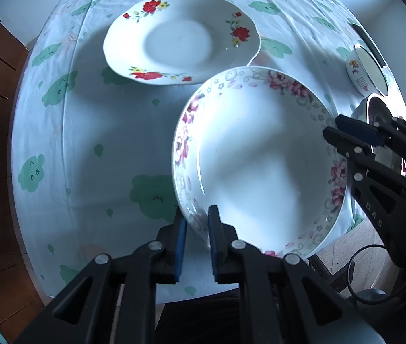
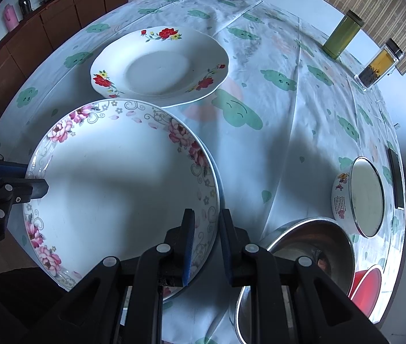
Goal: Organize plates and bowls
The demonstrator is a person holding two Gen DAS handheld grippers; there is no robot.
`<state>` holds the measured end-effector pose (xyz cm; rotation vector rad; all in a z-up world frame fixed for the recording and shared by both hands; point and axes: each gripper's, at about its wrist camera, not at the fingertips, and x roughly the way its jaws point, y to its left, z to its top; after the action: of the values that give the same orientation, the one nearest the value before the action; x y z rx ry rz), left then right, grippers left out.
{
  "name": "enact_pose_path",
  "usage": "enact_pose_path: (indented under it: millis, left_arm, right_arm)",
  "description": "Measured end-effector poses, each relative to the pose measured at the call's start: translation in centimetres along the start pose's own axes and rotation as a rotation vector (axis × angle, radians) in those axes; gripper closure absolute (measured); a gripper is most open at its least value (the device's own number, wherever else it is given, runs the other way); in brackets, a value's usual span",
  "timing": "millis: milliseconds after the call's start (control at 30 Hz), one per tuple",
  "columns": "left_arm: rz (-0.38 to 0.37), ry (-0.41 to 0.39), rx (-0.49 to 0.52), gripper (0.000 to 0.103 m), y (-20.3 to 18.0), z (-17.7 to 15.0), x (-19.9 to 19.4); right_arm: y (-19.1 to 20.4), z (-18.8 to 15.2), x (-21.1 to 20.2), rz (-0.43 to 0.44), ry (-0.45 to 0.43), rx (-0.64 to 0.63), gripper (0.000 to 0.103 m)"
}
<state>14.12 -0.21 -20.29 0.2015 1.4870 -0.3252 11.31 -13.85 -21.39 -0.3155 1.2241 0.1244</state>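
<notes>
Right wrist view, left to right:
- Left gripper (image 2: 35, 179), one, left edge: jaws pinching the pink-flowered plate's rim.
- Pink-flowered plate (image 2: 111, 189), one, lower left.
- Red-flowered plate (image 2: 159, 66), one, upper centre, lying on the tablecloth (image 2: 274, 120).
- Right gripper (image 2: 207, 240), one, bottom centre: jaws clamping the same plate's opposite rim.
- Steel bowl (image 2: 303, 246), one, lower right.
- Red bowl (image 2: 366, 289), one, beside it.
- White decorated bowl (image 2: 357, 197), one, right edge.
- Jars: two, upper right.

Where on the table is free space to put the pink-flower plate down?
Bare cloth lies between the pink-flower plate, the red-flower plate and the enamel bowl. Cloth left of both plates is free too. It is crowded near the steel bowl and red bowl.
</notes>
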Motion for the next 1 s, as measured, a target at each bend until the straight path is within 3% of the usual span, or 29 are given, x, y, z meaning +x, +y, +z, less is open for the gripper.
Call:
enact_pose_path:
  millis: [1000]
  left_arm:
    - [0.006,0.008,0.046,0.089,-0.67,-0.22,0.34]
  right_arm:
    - [0.06,0.37,0.05,-0.003,0.006,-0.008,0.084]
